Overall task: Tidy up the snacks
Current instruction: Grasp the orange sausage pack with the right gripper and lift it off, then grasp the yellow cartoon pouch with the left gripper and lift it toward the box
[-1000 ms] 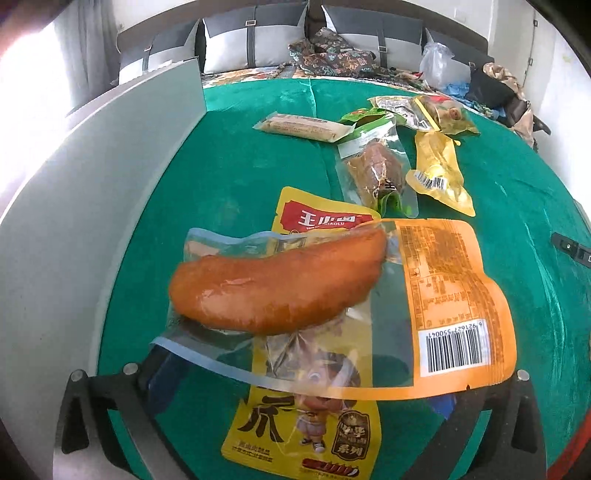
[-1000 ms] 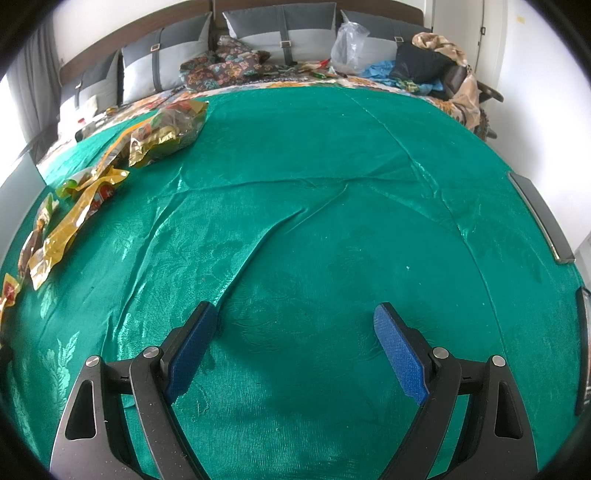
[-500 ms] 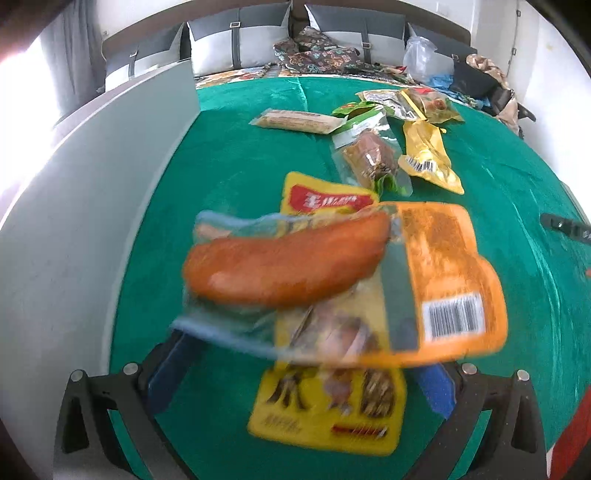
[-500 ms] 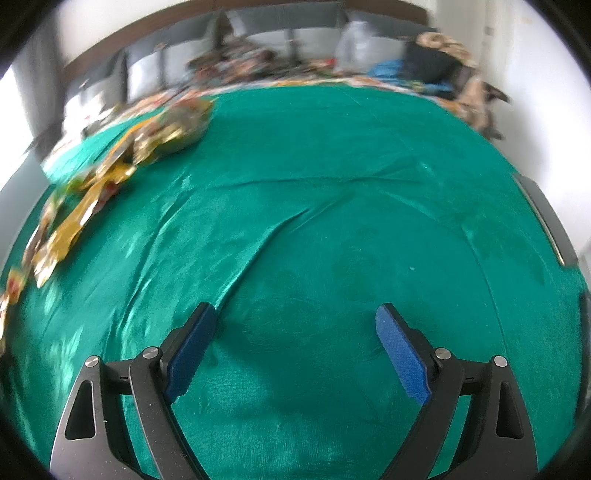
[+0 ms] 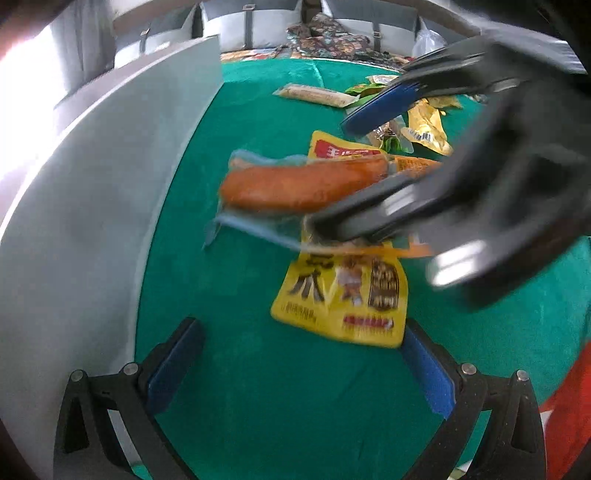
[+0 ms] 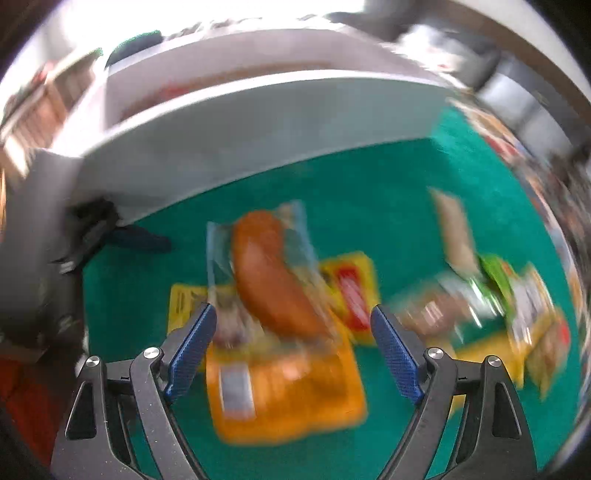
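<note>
Your left wrist view looks steeply down and forward over the green cloth [image 5: 258, 387], close above it, the grey bin [image 5: 92, 221] on its left. Your right wrist view faces that bin [image 6: 258, 122] head-on, equally close but blurred. The 2 views share the sausage pack [image 5: 303, 184] [image 6: 273, 288] and the yellow packet [image 5: 343, 295] beneath it.

A green cloth [image 5: 258, 387] is spread throughout; grey cushions [image 5: 255, 26] are seen at twelve o'clock, bright light at ten.
</note>
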A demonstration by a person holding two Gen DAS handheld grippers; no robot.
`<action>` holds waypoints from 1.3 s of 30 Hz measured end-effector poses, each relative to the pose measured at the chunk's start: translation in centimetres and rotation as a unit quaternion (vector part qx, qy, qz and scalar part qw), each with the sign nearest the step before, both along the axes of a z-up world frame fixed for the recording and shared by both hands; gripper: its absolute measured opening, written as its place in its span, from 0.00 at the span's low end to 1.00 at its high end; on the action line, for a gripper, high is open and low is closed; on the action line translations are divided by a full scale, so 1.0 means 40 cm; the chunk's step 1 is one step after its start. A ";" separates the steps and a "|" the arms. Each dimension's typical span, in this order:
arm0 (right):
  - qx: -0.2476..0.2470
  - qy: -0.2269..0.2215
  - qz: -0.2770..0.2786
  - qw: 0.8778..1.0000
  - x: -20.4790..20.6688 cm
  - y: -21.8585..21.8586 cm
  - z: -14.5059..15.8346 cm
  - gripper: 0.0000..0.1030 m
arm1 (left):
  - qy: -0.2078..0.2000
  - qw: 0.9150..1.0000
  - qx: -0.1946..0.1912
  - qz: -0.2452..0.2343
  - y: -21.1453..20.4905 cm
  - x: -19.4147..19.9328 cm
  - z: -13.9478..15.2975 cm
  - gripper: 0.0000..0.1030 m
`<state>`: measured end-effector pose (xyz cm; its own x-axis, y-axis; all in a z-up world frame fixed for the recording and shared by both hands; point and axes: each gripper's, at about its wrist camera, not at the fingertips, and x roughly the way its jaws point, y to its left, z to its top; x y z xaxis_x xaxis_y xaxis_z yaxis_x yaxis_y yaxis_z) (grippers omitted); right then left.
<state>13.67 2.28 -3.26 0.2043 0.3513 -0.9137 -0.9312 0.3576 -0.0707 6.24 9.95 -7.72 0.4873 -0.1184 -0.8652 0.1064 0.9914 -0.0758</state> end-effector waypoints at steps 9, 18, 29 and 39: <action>-0.022 0.082 -0.041 0.996 0.040 0.053 -0.063 0.51 | -0.005 1.000 -0.019 0.005 -0.002 -0.003 0.002 1.00; 0.145 0.208 -0.214 0.943 0.126 -0.191 -0.002 0.52 | -0.011 0.999 -0.046 0.017 -0.002 0.001 0.017 1.00; 0.081 0.064 -0.344 0.933 0.032 -0.595 0.003 0.63 | -0.032 0.990 0.065 -0.124 -0.147 0.140 0.013 0.99; 0.123 0.164 -0.475 0.856 0.053 -0.891 -0.008 0.73 | -0.010 0.997 0.003 -0.071 -0.104 0.109 0.042 0.47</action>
